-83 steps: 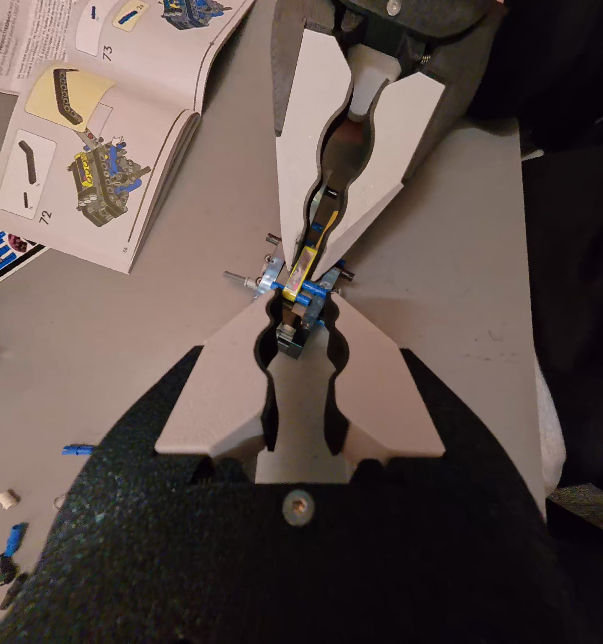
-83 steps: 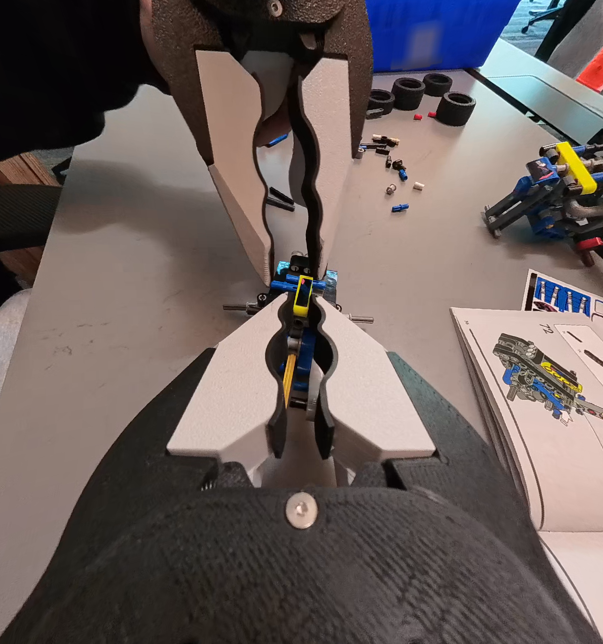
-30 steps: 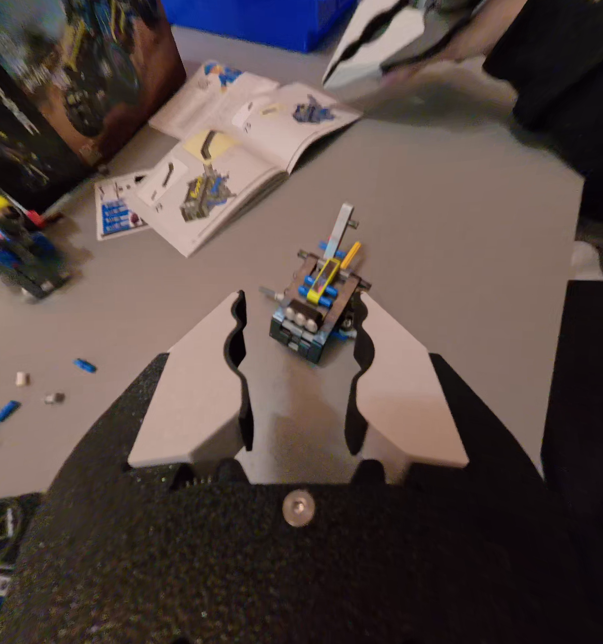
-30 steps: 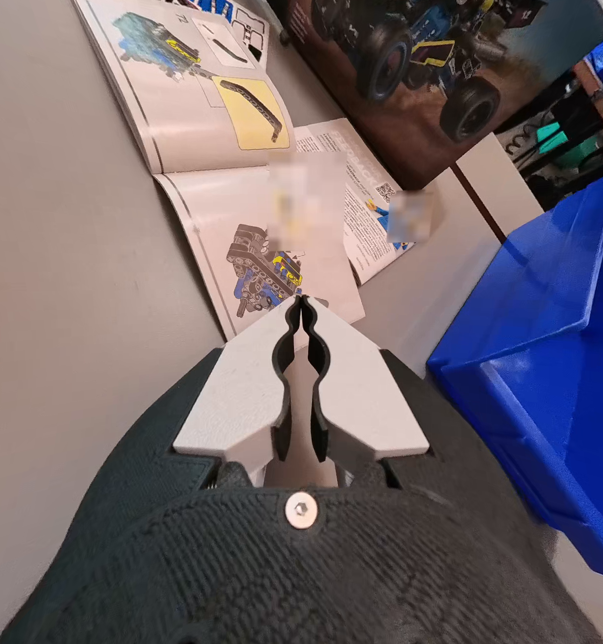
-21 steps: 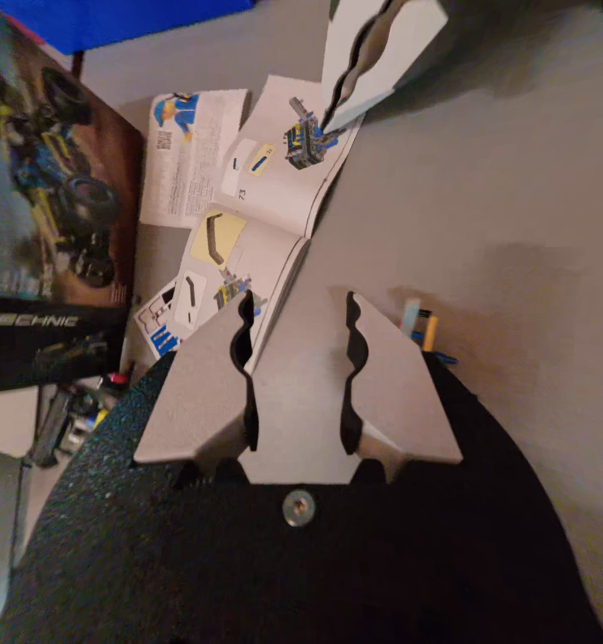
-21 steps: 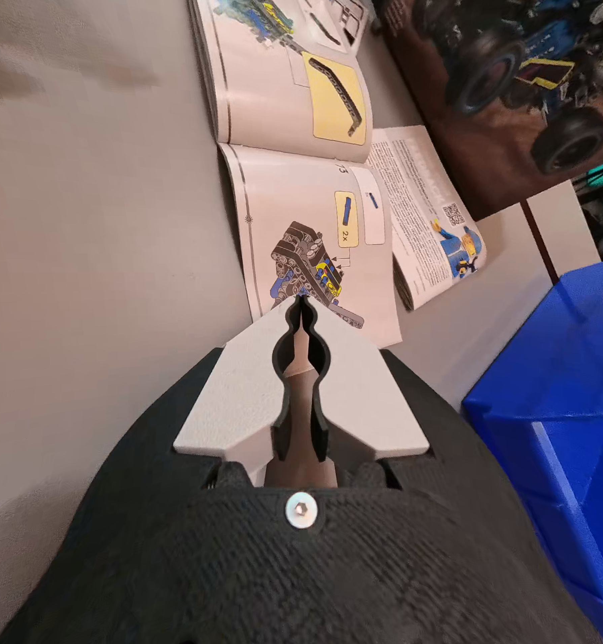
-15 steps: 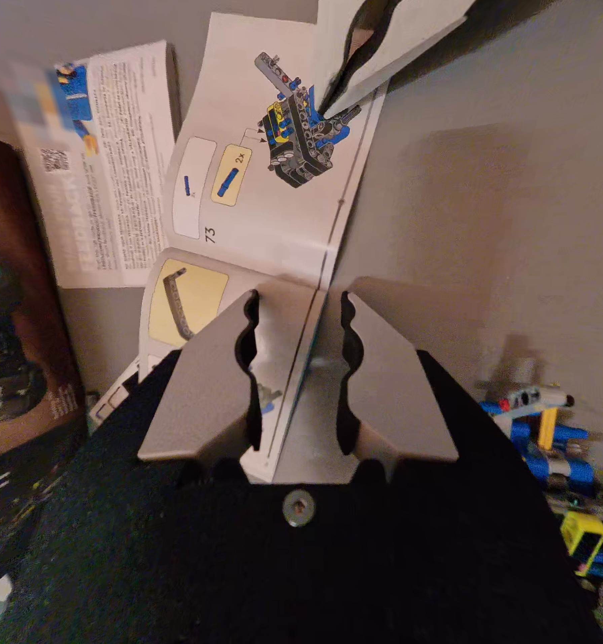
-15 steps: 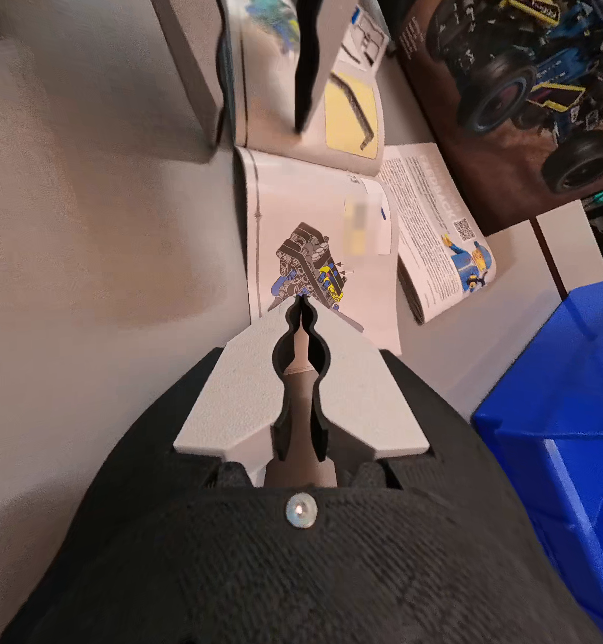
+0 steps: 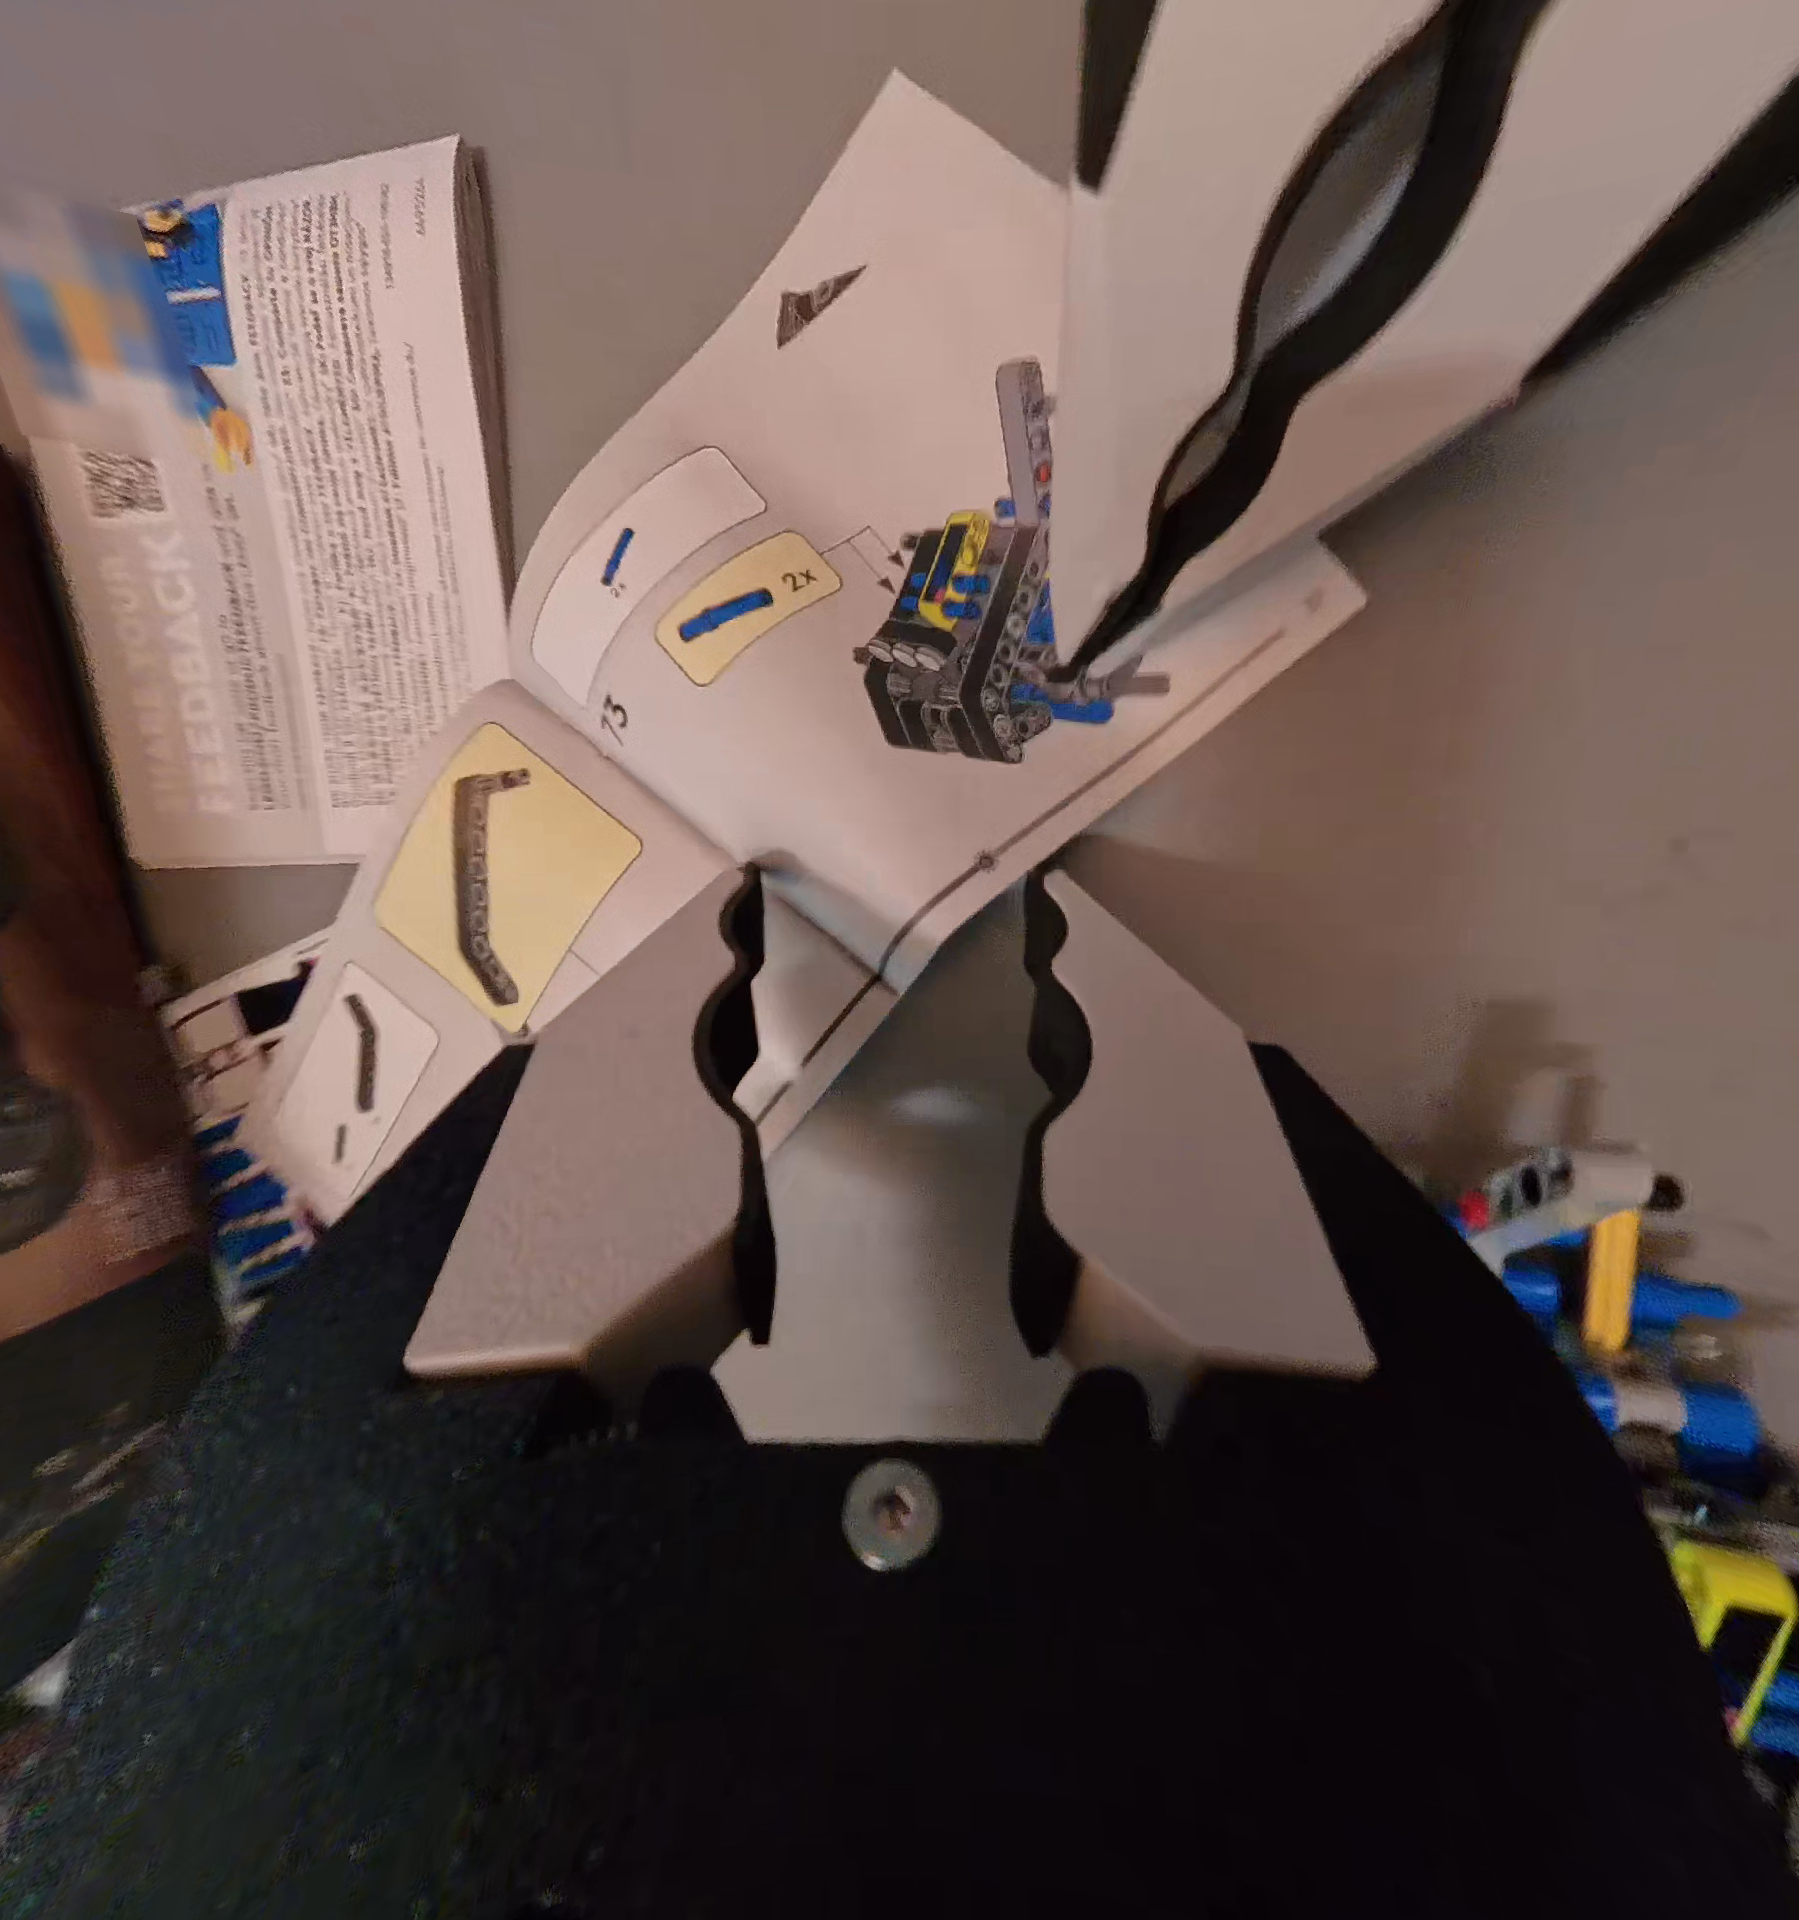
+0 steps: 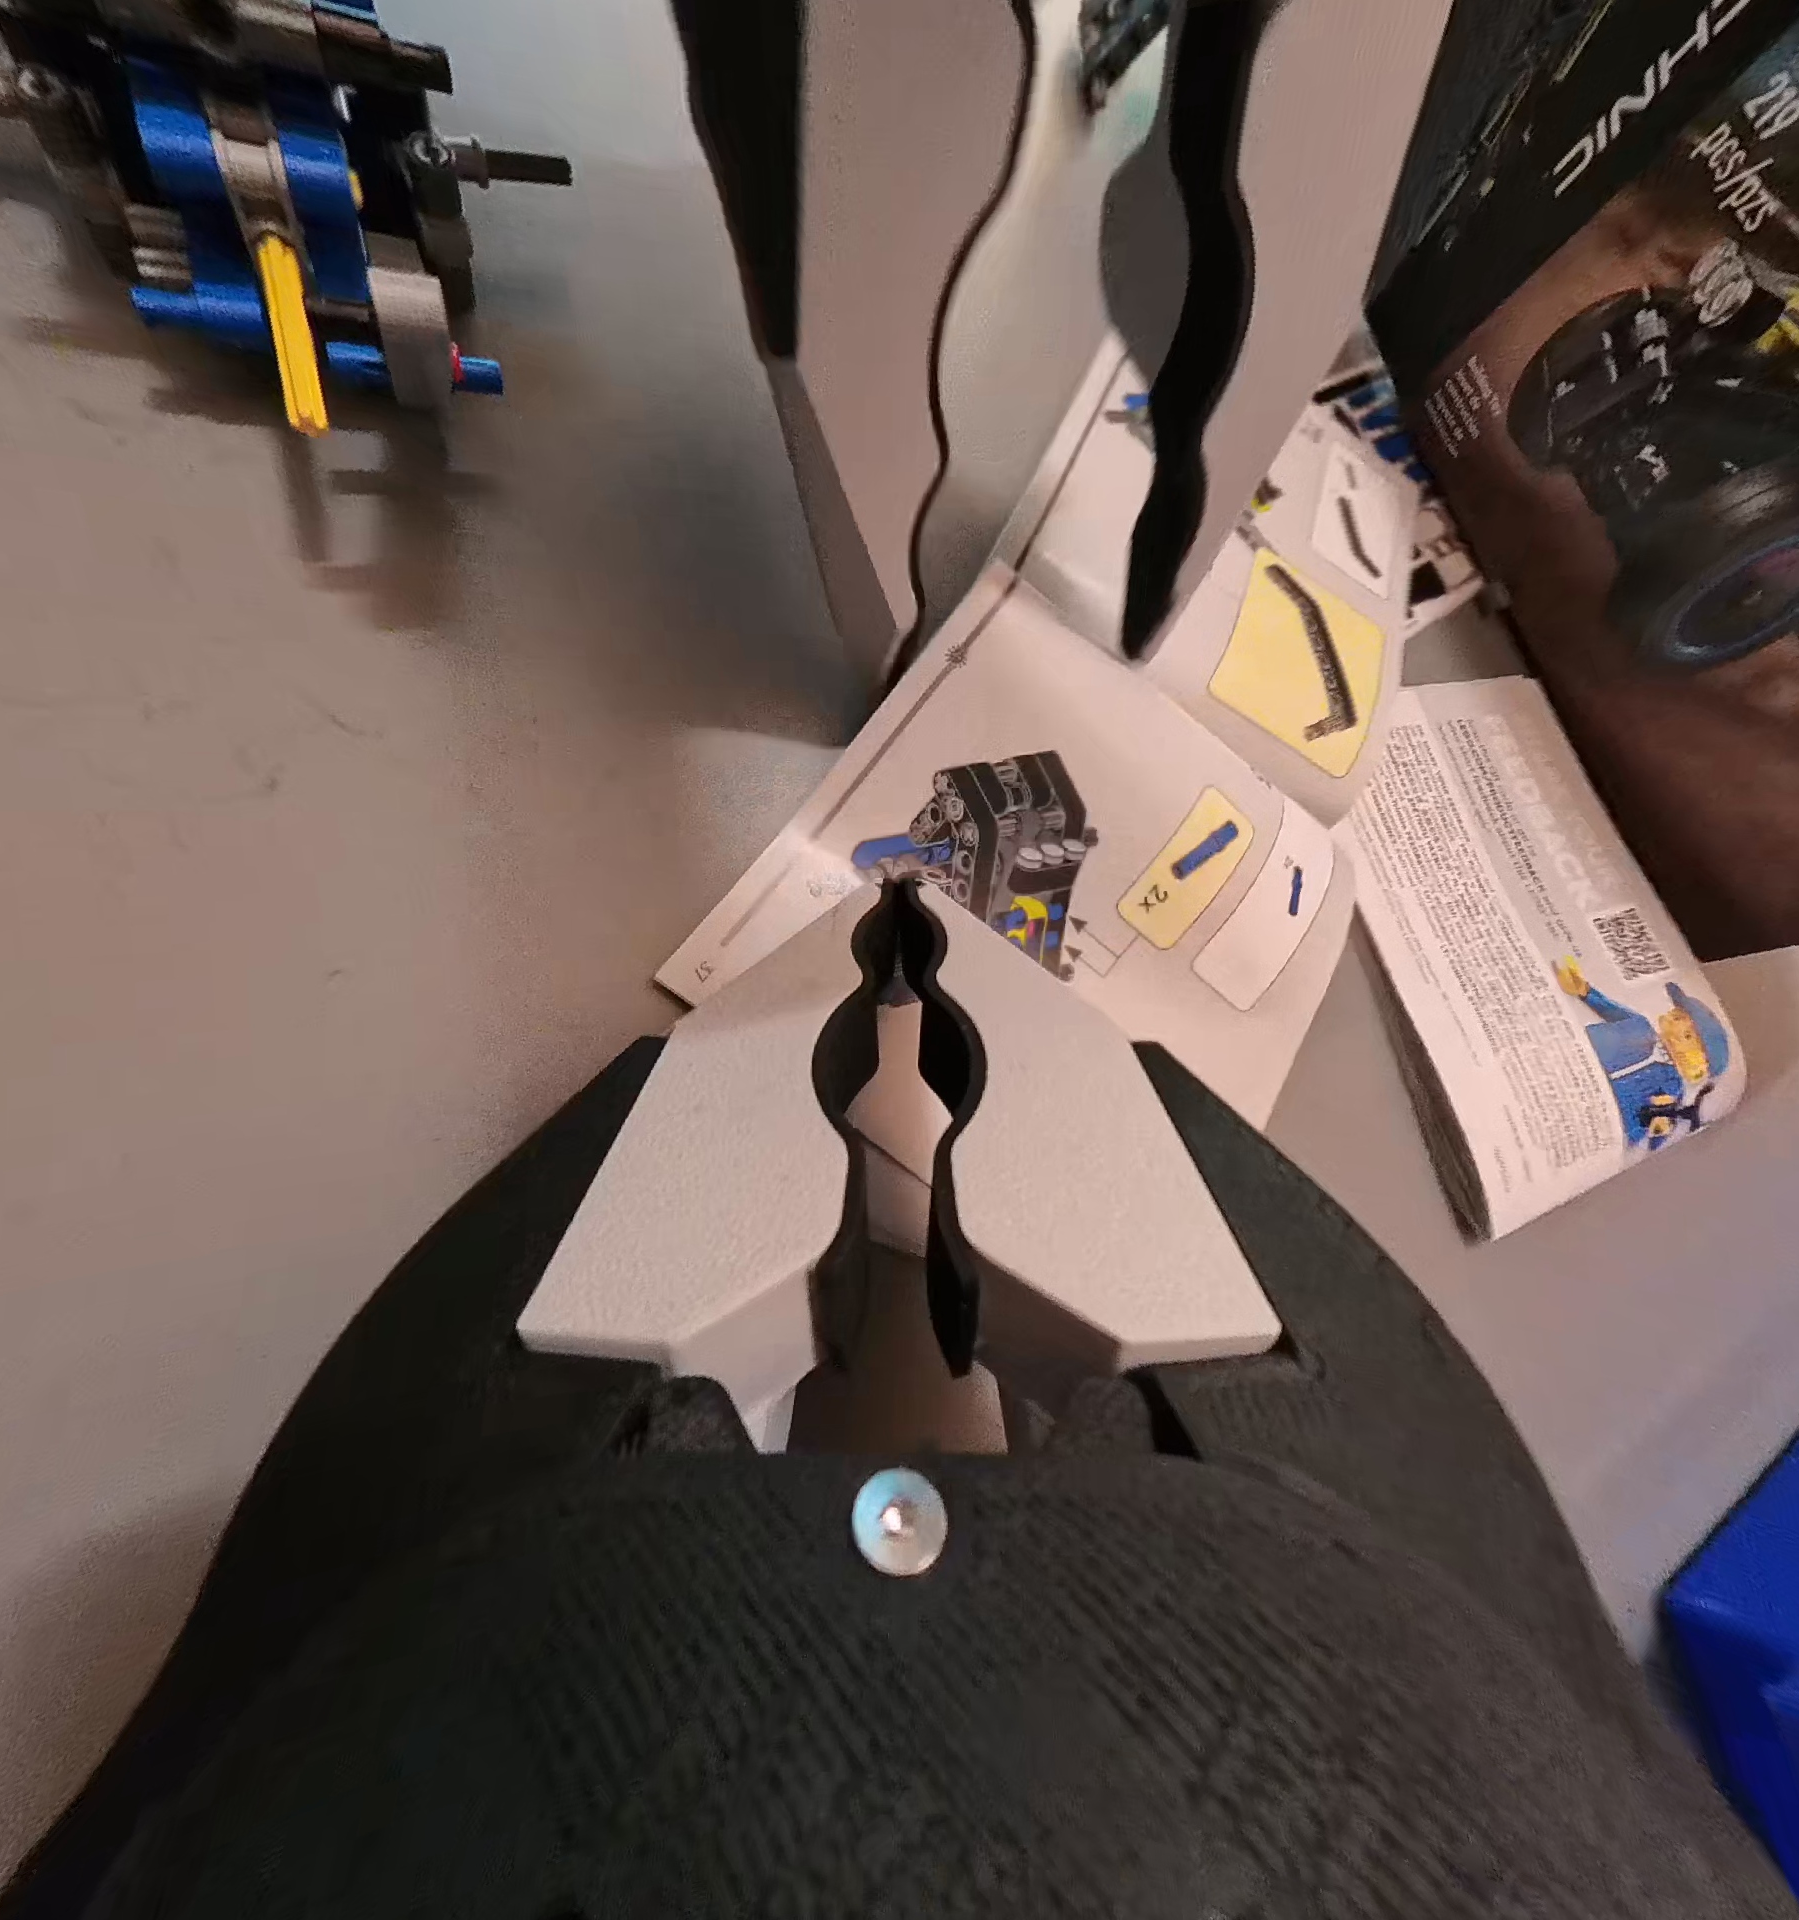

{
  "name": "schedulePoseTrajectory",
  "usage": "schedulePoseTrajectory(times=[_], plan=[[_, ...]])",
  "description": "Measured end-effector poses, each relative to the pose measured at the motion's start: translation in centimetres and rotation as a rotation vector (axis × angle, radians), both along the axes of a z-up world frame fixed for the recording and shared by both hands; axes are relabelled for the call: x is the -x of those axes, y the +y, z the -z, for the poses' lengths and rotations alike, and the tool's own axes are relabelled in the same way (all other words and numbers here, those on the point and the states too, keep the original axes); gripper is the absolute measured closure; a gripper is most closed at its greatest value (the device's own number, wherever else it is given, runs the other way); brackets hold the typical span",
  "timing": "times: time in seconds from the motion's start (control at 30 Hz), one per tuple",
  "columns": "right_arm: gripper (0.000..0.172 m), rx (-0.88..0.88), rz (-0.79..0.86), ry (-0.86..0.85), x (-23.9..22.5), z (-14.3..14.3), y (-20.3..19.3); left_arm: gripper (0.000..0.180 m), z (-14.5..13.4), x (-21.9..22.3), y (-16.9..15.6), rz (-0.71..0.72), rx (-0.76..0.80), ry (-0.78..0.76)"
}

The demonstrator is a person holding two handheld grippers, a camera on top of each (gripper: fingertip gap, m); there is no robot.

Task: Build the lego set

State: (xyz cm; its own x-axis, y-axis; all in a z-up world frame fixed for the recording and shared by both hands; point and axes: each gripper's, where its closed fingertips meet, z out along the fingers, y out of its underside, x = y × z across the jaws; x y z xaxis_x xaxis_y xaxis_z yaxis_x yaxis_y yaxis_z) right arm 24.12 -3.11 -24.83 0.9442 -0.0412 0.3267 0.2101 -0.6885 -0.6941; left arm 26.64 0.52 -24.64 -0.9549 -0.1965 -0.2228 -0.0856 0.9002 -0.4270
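An open instruction booklet [image 9: 822, 748] lies on the grey table [image 9: 1497, 727]. My left gripper [image 9: 895, 883] is open and empty, and hovers over the booklet's near edge by the fold. My right gripper [image 10: 897, 891] is shut, with its tips at the booklet's page [image 10: 1134, 727], on the printed picture of the model. It also shows at the top right of the left wrist view [image 9: 1071, 670]. The left gripper [image 10: 999, 644] shows at the top of the right wrist view, its fingers apart above the booklet. A blue, black and yellow brick assembly [image 9: 1612, 1320] stands free on the table, also seen in the right wrist view [image 10: 271, 208].
A dark product box [image 10: 1653, 364] stands behind the booklet. A folded leaflet [image 10: 1529, 987] lies beside it. A blue bin [image 10: 1768, 1662] is at the lower right. A sticker sheet [image 9: 240, 1195] pokes out under the booklet. One gripper's finger ends stand about 5 centimetres off the other's.
Both grippers let go of the brick assembly, which stays on the table, and moved to the booklet. The left opened; the right shut with nothing in it and its tips came onto the page.
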Motion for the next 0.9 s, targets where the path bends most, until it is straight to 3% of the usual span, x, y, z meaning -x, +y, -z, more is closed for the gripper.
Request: schedulePoseTrajectory(times=[0.03,0.17,0.27,0.37,0.4,0.43,0.5,0.57,0.67,0.9], plan=[[0.172,-0.017,0.006,0.032,0.0,0.0,0.0,0.129,-0.8,0.0,0.0,0.037,-0.017,-0.063],[0.172,-0.033,0.010,0.099,0.0,0.0,-0.1,0.134,-4.5,1.7,-2.1,0.268,-0.010,-0.240],[0.172,-0.034,0.009,0.113,0.0,0.0,-0.1,0.138,-2.1,3.0,-2.6,0.398,-0.138,-0.131],[0.172,-0.036,0.022,0.138,0.0,0.0,-0.1,0.153,0.5,2.3,-2.1,0.376,-0.218,-0.024],[0.172,-0.029,0.025,0.128,-0.1,0.0,-0.5,0.173,0.8,2.8,-2.1,0.351,-0.199,0.062],[0.172,-0.005,0.044,0.100,-0.4,0.0,-1.3,0.180,0.8,3.0,-2.1,0.314,-0.181,0.113],[0.172,0.073,0.142,0.039,-1.4,-0.2,-4.3,0.180,0.8,3.0,-2.1,0.301,-0.152,0.125],[0.172,0.066,0.159,0.087,-0.1,-0.5,-5.8,0.180,0.8,3.0,-2.1,0.304,-0.131,0.122],[0.172,-0.061,0.184,0.019,0.2,-1.5,-4.8,0.180,0.8,2.9,-2.2,0.317,-0.138,0.112],[0.172,-0.019,0.187,0.009,0.2,0.0,-3.6,0.180,0.8,5.6,-1.5,0.376,-0.138,0.251]])
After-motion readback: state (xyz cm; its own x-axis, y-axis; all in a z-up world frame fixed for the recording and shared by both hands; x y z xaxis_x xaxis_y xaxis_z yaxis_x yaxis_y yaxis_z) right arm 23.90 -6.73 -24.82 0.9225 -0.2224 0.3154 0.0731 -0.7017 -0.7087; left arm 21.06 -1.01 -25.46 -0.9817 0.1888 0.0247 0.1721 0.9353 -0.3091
